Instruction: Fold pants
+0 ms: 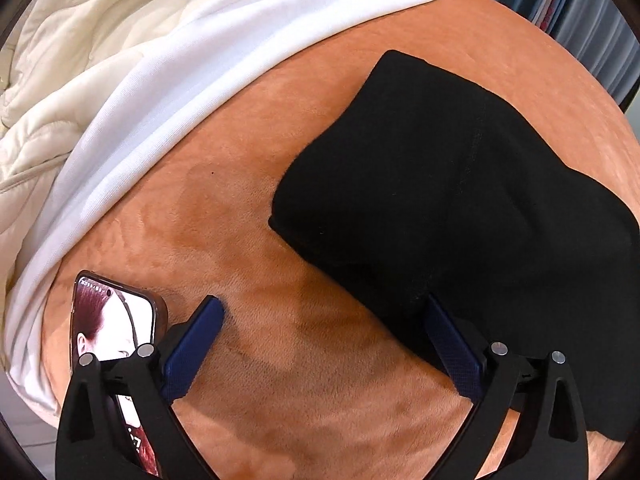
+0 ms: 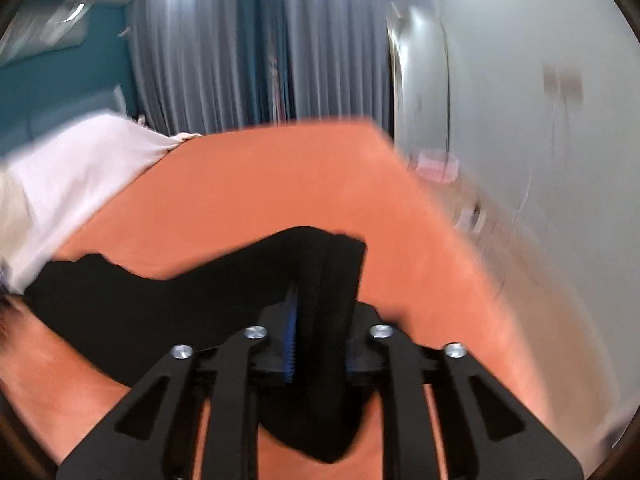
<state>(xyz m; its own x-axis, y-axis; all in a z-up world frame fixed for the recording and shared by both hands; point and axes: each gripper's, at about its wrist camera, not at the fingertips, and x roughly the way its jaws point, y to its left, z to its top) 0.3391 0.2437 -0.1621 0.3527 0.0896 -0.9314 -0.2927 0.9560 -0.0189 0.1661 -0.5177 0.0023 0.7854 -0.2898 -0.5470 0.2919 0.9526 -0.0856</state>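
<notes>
The black pants [image 1: 460,184] lie folded on the orange bed cover [image 1: 248,216], right of centre in the left wrist view. My left gripper [image 1: 324,308] is open just above the cover, its right finger [image 1: 448,344] at the pants' near edge, nothing between the jaws. In the blurred right wrist view my right gripper [image 2: 320,296] is shut on a bunched thick edge of the black pants [image 2: 328,280] and holds it raised above the bed; the rest of the garment [image 2: 120,304] trails off to the left.
A phone [image 1: 108,320] with a lit screen lies by my left finger. A white sheet [image 1: 160,92] and a cream quilt [image 1: 60,80] cover the bed's far left. Grey curtains [image 2: 248,52] and a white wall [image 2: 540,80] stand beyond the bed's far corner [image 2: 372,124].
</notes>
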